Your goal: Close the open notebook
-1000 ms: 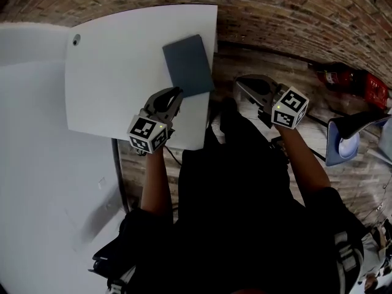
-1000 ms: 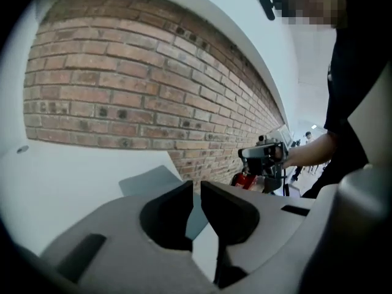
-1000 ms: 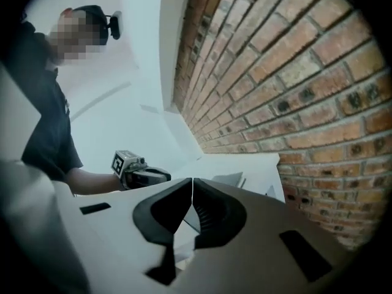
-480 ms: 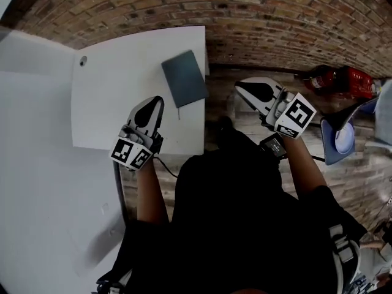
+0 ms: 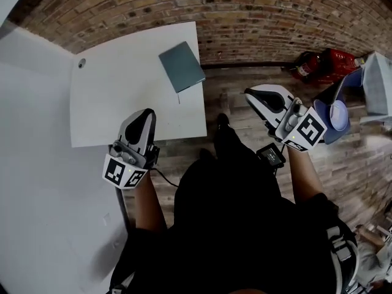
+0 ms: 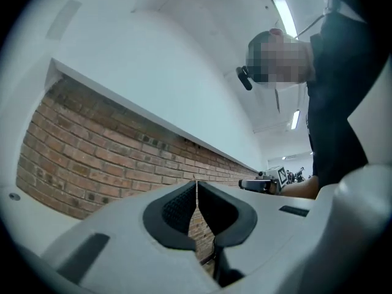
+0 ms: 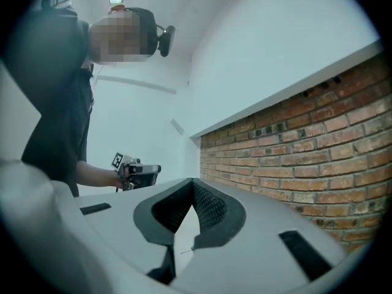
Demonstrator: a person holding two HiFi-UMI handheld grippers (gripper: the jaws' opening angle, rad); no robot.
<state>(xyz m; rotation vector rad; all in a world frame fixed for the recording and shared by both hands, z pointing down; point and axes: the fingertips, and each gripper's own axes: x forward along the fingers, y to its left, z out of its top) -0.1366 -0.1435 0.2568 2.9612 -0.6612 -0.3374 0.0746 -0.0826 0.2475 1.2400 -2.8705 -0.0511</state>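
The grey-blue notebook [image 5: 181, 66] lies closed near the far right corner of the white table [image 5: 122, 97]. My left gripper [image 5: 147, 113] is held above the table's near edge, well short of the notebook, jaws shut on nothing. My right gripper [image 5: 251, 93] hangs over the wooden floor to the right of the table, also shut and empty. In the left gripper view the shut left gripper [image 6: 196, 184] faces a brick wall, with the right gripper [image 6: 264, 184] beyond it. In the right gripper view the right gripper [image 7: 192, 182] is shut, and the left gripper [image 7: 138, 170] shows at left.
A brick wall [image 5: 245, 17] runs behind the table. On the floor at right are a red object [image 5: 321, 63] and a blue-grey seat [image 5: 338, 116]. A white surface [image 5: 43, 195] fills the left side. The table has a small hole [image 5: 81, 62].
Both grippers have drawn back from the notebook and risen toward the person. The left jaws, slightly apart a second ago, are closed. The notebook has stayed closed on the table.
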